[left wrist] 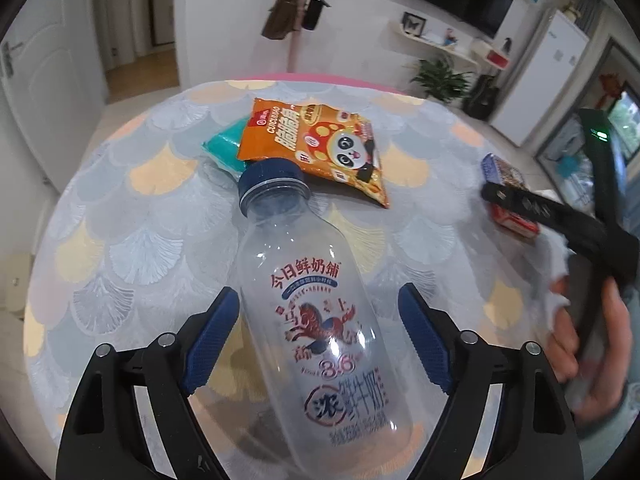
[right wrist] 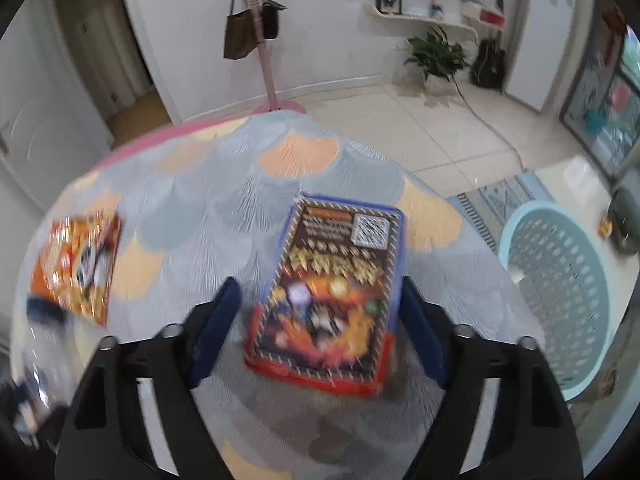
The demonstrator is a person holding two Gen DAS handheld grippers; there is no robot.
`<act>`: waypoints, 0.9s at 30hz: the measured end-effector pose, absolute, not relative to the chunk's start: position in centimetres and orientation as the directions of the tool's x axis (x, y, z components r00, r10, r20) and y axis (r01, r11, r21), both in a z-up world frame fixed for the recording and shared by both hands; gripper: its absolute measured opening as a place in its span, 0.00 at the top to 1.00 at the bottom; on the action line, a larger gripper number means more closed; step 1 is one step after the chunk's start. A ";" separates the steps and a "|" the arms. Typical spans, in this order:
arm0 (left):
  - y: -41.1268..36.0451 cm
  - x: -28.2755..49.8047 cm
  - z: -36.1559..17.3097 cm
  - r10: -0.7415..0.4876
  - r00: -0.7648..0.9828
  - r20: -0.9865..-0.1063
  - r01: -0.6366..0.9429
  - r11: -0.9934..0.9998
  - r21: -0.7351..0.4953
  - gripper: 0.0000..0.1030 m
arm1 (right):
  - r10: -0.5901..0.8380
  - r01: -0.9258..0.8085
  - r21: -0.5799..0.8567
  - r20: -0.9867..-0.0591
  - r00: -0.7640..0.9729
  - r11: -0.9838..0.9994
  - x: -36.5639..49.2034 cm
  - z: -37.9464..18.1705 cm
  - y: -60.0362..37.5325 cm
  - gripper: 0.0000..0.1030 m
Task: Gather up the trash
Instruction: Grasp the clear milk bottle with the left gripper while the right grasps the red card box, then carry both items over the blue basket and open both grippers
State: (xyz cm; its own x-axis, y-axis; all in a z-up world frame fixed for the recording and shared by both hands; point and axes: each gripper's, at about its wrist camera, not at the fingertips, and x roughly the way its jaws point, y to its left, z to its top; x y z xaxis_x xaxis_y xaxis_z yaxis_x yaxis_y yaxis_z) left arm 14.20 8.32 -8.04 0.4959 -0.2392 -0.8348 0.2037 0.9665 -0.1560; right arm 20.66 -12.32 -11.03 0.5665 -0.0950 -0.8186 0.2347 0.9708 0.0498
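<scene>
Left tongs [left wrist: 320, 332] spread wide on either side of a clear plastic milk bottle [left wrist: 316, 320], blue pads [left wrist: 212, 332] standing just off its walls, nothing gripped. Bottle lying on the scale-patterned tabletop [left wrist: 120, 240], dark blue cap [left wrist: 272, 176] pointing to the far side, printed label with a red horse facing up, base near the camera between the arms of the tongs. Just beyond the cap, an orange snack bag [left wrist: 316, 144] with a panda print, lying flat and overlapping a teal packet [left wrist: 224, 148] at its left. Over at the right edge of the left wrist view, the right tongs [left wrist: 516, 200] held in a hand [left wrist: 588, 340], reaching over a box [left wrist: 504, 184] with blue and red edges.

From the right wrist view, right tongs [right wrist: 320, 316] likewise open wide, straddling the flat box [right wrist: 332, 292], printed face up, red end near, blue end far; right pad [right wrist: 420, 320] very close to the box's right edge, contact unclear through the blur, left pad apart from it. Nothing clamped. Same orange bag [right wrist: 80, 260] well to the left on the tabletop [right wrist: 240, 184]. Down on the floor to the right, beside the tabletop, a pale blue perforated basket [right wrist: 560, 300]. Farther back, a potted plant [right wrist: 436, 56] against the wall and a pink coat stand [right wrist: 260, 40] with a brown bag.
</scene>
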 end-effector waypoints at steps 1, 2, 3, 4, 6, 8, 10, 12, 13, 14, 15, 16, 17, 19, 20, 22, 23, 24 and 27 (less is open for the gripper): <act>8.1 14.3 -8.1 -0.218 0.497 -0.840 0.193 0.971 -0.138 0.32 | -0.095 0.221 0.041 -0.815 0.572 0.974 20.1 -11.0 -12.2 0.40; 7.9 14.2 -8.2 -0.200 0.498 -0.843 0.184 0.975 -0.123 0.35 | -0.084 0.207 0.046 -0.814 0.575 0.977 19.7 -11.0 -12.1 0.41; 7.7 14.3 -8.2 -0.191 0.499 -0.845 0.179 0.977 -0.116 0.40 | -0.078 0.200 0.049 -0.813 0.577 0.978 19.3 -11.0 -12.2 0.42; 7.7 14.2 -8.3 -0.186 0.500 -0.846 0.174 0.978 -0.112 0.42 | -0.070 0.193 0.054 -0.811 0.580 0.980 19.0 -11.0 -12.3 0.42; 7.9 13.8 -8.1 -0.200 0.504 -0.840 0.172 0.977 -0.129 0.43 | -0.038 0.173 0.083 -0.801 0.598 0.981 17.9 -10.7 -12.6 0.43; 7.9 13.2 -8.0 -0.225 0.510 -0.830 0.177 0.972 -0.155 0.43 | -0.029 0.165 0.094 -0.785 0.619 0.982 16.5 -10.0 -13.1 0.43; 7.9 12.1 -7.6 -0.286 0.516 -0.807 0.200 0.957 -0.211 0.44 | -0.021 0.153 0.104 -0.761 0.648 0.983 15.3 -9.0 -13.5 0.43; 7.6 11.2 -7.0 -0.342 0.520 -0.783 0.228 0.939 -0.259 0.45 | -0.025 0.147 0.100 -0.741 0.671 0.984 14.4 -8.1 -13.7 0.43; 7.1 10.9 -6.8 -0.356 0.523 -0.774 0.240 0.933 -0.266 0.45 | -0.029 0.147 0.099 -0.727 0.686 0.984 13.8 -7.5 -13.9 0.43; 6.7 10.5 -6.5 -0.368 0.527 -0.766 0.255 0.928 -0.271 0.45 | -0.031 0.148 0.102 -0.713 0.700 0.984 13.1 -6.8 -14.3 0.43; 6.1 10.3 -6.3 -0.375 0.531 -0.760 0.265 0.925 -0.271 0.45 | -0.031 0.150 0.108 -0.704 0.709 0.983 12.6 -6.4 -14.7 0.43; 5.4 10.0 -5.8 -0.387 0.539 -0.748 0.285 0.920 -0.270 0.45 | -0.032 0.152 0.111 -0.697 0.716 0.982 12.2 -6.0 -15.1 0.43; 4.9 9.7 -5.3 -0.396 0.544 -0.740 0.300 0.915 -0.270 0.45 | -0.039 0.158 0.112 -0.686 0.726 0.981 11.7 -5.5 -15.7 0.43; 3.5 9.2 -4.4 -0.416 0.549 -0.725 0.329 0.905 -0.270 0.45 | -0.061 0.175 0.105 -0.668 0.742 0.979 10.8 -4.6 -16.9 0.43; 2.9 9.1 -4.1 -0.426 0.551 -0.718 0.342 0.900 -0.271 0.45 | -0.069 0.181 0.102 -0.662 0.747 0.978 10.3 -4.4 -17.2 0.43; 1.2 8.7 -3.3 -0.450 0.556 -0.699 0.379 0.886 -0.268 0.46 | -0.094 0.206 0.102 -0.642 0.761 0.973 9.2 -3.5 -18.8 0.43; 0.3 8.6 -2.9 -0.458 0.559 -0.692 0.396 0.880 -0.263 0.46 | -0.104 0.217 0.102 -0.636 0.765 0.971 9.0 -3.3 -19.5 0.43; -0.9 8.5 -2.6 -0.467 0.559 -0.685 0.416 0.873 -0.256 0.46 | -0.120 0.234 0.101 -0.628 0.769 0.967 8.5 -3.0 -20.4 0.43; -3.7 8.7 -1.7 -0.498 0.549 -0.672 0.467 0.849 -0.247 0.46 | -0.165 0.284 0.101 -0.614 0.772 0.953 7.2 -2.5 -23.3 0.43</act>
